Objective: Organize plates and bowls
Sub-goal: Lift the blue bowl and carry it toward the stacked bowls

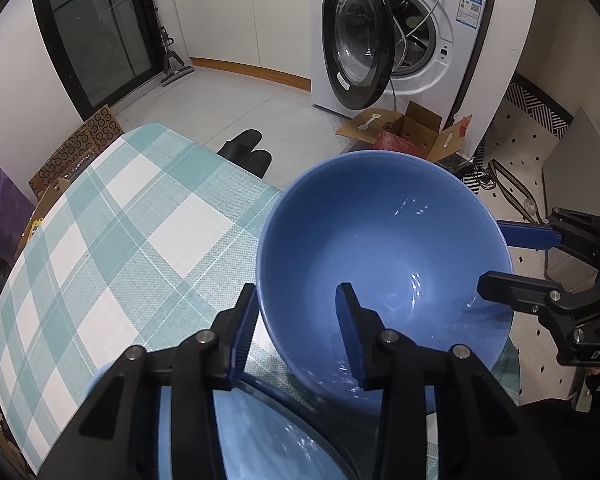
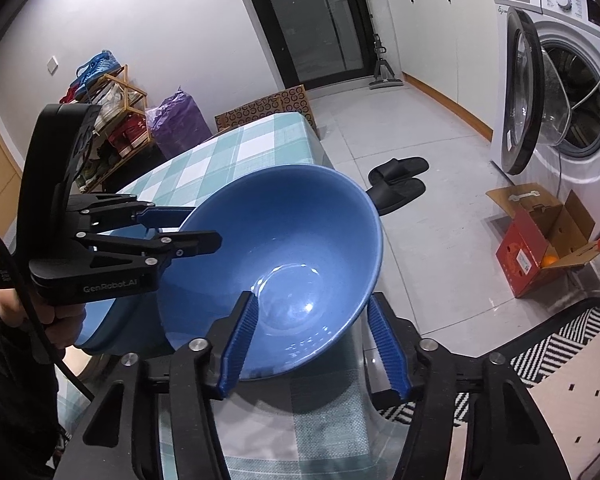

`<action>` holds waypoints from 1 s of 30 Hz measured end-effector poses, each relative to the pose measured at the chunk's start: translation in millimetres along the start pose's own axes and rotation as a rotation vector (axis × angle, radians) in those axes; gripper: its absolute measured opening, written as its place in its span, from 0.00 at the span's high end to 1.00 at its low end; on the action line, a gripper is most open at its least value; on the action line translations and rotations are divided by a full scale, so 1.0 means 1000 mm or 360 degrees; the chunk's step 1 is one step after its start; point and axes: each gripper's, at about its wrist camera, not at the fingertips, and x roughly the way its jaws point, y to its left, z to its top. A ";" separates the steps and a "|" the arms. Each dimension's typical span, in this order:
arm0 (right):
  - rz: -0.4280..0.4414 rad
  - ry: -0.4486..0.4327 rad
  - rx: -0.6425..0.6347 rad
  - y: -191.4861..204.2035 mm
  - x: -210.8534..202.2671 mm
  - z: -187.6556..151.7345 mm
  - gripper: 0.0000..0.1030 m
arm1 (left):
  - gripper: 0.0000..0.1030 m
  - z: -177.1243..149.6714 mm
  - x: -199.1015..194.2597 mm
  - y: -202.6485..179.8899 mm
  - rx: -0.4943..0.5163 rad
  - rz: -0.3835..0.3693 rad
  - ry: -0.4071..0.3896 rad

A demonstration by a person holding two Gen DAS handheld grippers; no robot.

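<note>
1 blue bowl (image 1: 384,256) is held tilted above the corner of the table (image 1: 112,240), which carries a teal-and-white checked cloth. 2 grippers engage its rim from opposite sides.

The left gripper (image 1: 296,336) straddles the bowl's near wall: 1 finger stands outside the wall and 1 inside the cavity. A gap shows at both pads, so the fingers are apart and not pressing on the wall. In the right wrist view the same gripper (image 2: 204,228) enters from the left, with a hand (image 2: 60,316) on its grip.

The right gripper (image 2: 312,344) likewise straddles the rim, 1 ribbed blue finger inside the bowl and 1 outside. Neither pad visibly touches the wall; the fingers are apart. In the left wrist view it (image 1: 496,260) reaches in from the right, 1 finger outside the rim and 1 over the inside.

Whether the bowl's base rests on anything cannot be told.

1 further blue dish (image 1: 244,432) lies directly beneath the left gripper, partly hidden; its rim (image 2: 100,328) also shows below the bowl.

On the floor: 1 pair of black slippers (image 2: 400,178), 1 open red cardboard box (image 2: 540,248) and 1 front-loading washing machine (image 1: 400,36) with its door open.
</note>
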 end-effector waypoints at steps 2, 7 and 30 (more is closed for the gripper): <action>-0.0006 -0.0004 0.0003 -0.001 0.000 0.000 0.48 | 0.63 0.000 0.000 0.001 -0.0008 -0.0003 -0.0001; -0.0013 -0.0014 0.0015 -0.005 0.000 -0.001 0.52 | 0.63 0.000 0.000 0.002 -0.0032 -0.0013 -0.0009; -0.0034 -0.0042 0.0073 -0.007 -0.010 -0.001 0.54 | 0.63 0.000 -0.009 -0.002 -0.0042 -0.0037 -0.0057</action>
